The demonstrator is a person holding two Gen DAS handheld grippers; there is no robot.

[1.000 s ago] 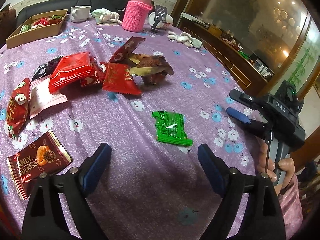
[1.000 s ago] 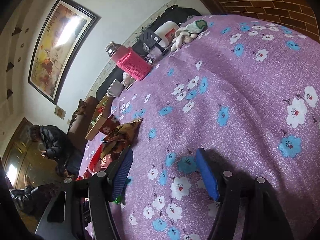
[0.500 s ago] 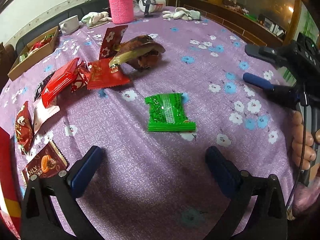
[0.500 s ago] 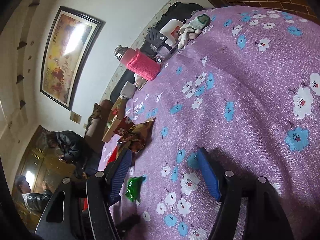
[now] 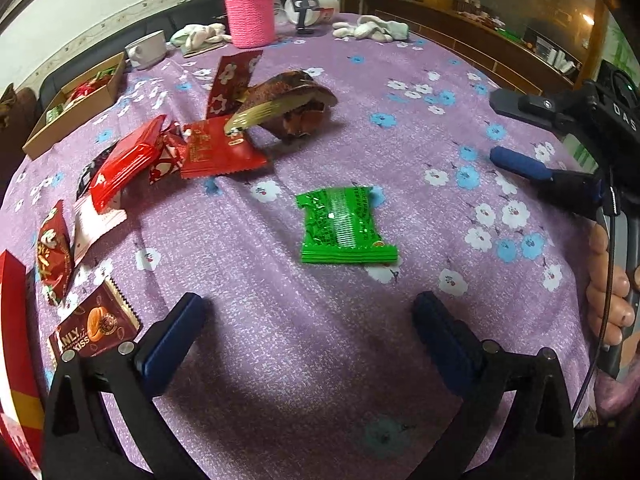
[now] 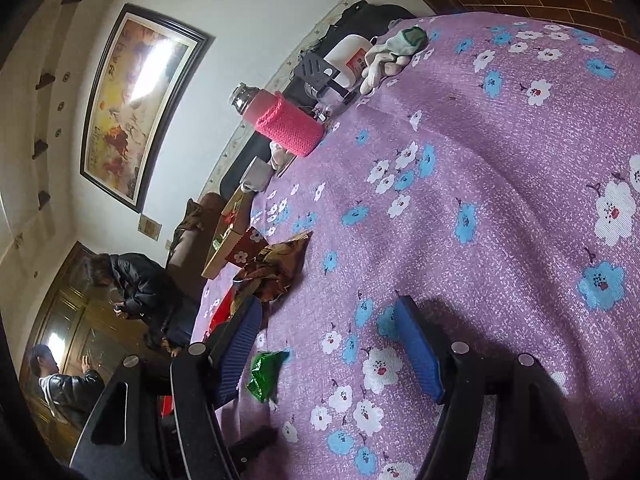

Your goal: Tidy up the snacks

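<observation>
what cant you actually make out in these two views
- Open cardboard box, left wrist view: contents too small and far off to identify.
- Red carton, left wrist view: cut off by the left edge.
- Green foil snack packet, right wrist view: partly hidden behind the open right gripper's finger; in the left wrist view its print is too small to read.
- Pile of red and brown snack wrappers, right wrist view: too small to separate.

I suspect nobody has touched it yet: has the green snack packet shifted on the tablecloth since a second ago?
No. The green snack packet lies by the same white flower print; only the camera moved.
</observation>
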